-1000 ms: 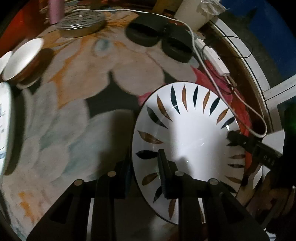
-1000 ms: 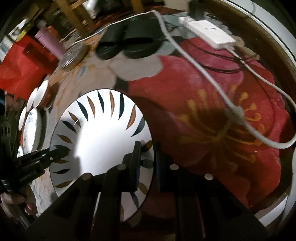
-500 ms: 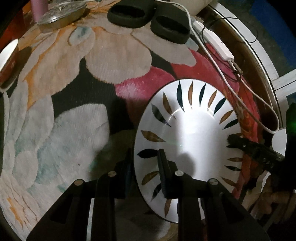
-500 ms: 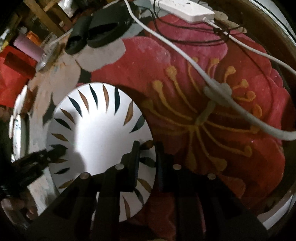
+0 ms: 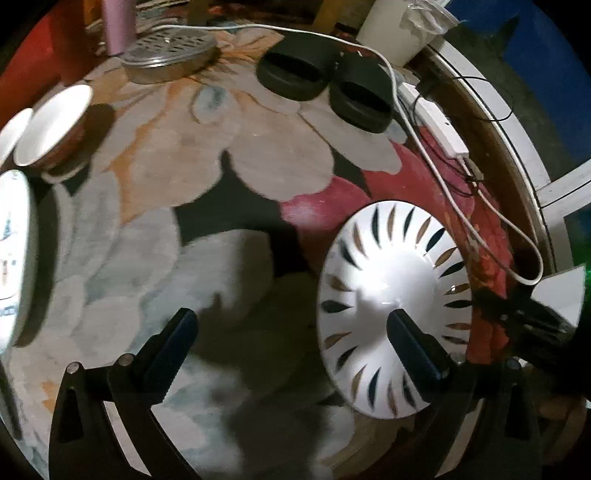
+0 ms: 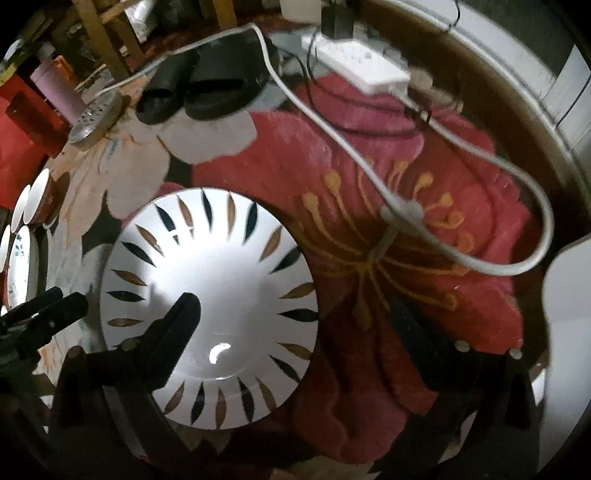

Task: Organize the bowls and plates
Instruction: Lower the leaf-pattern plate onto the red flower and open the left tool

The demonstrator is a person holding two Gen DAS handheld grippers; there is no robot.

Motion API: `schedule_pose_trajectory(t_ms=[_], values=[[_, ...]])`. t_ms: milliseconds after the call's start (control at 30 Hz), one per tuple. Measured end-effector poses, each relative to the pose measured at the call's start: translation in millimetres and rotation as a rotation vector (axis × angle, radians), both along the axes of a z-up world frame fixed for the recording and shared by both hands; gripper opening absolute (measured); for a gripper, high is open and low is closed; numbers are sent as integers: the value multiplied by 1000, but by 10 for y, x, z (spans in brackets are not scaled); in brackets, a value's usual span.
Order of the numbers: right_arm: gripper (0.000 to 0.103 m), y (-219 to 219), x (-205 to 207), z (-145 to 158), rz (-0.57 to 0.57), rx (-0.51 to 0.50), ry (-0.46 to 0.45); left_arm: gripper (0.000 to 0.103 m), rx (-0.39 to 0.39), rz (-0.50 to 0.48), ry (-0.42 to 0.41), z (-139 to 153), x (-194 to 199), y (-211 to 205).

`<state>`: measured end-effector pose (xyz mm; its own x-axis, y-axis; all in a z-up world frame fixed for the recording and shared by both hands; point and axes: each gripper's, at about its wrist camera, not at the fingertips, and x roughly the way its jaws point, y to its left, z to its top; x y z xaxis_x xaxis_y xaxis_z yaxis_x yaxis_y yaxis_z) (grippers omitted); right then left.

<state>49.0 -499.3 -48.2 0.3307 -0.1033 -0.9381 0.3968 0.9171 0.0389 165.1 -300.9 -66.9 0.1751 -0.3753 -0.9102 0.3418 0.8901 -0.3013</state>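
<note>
A white plate with black and brown leaf marks [image 5: 391, 295] lies flat on the flowered rug; it also shows in the right wrist view [image 6: 221, 291]. My left gripper [image 5: 291, 332] is open, its right finger over the plate, its left finger over the rug. My right gripper [image 6: 295, 314] is open, its left finger over the plate. White bowls [image 5: 51, 125] and a blue-patterned plate [image 5: 14, 251] sit at the far left; the bowls [image 6: 37, 199] and that plate [image 6: 22, 266] also show in the right wrist view.
Black slippers [image 5: 325, 85] lie at the back of the rug. A white cable [image 6: 369, 166] and power strip [image 6: 354, 66] cross the red flower. A metal perforated lid [image 5: 170, 55] and pink cup [image 5: 118, 26] stand at the back left.
Both grippers were shut on the leaf plate's rim and held it up. Now both have opened and the plate rests on the rug.
</note>
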Motion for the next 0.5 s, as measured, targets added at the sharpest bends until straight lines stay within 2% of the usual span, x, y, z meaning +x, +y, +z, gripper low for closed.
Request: schedule_pose_trajectory(t_ms=[267,500], values=[[103,251,-5,141,32,0,10,102,43,2,-25,126,-75,286],[103,457,-3,246,51,-5,15,102,42,-1,-38,254,-170,472]])
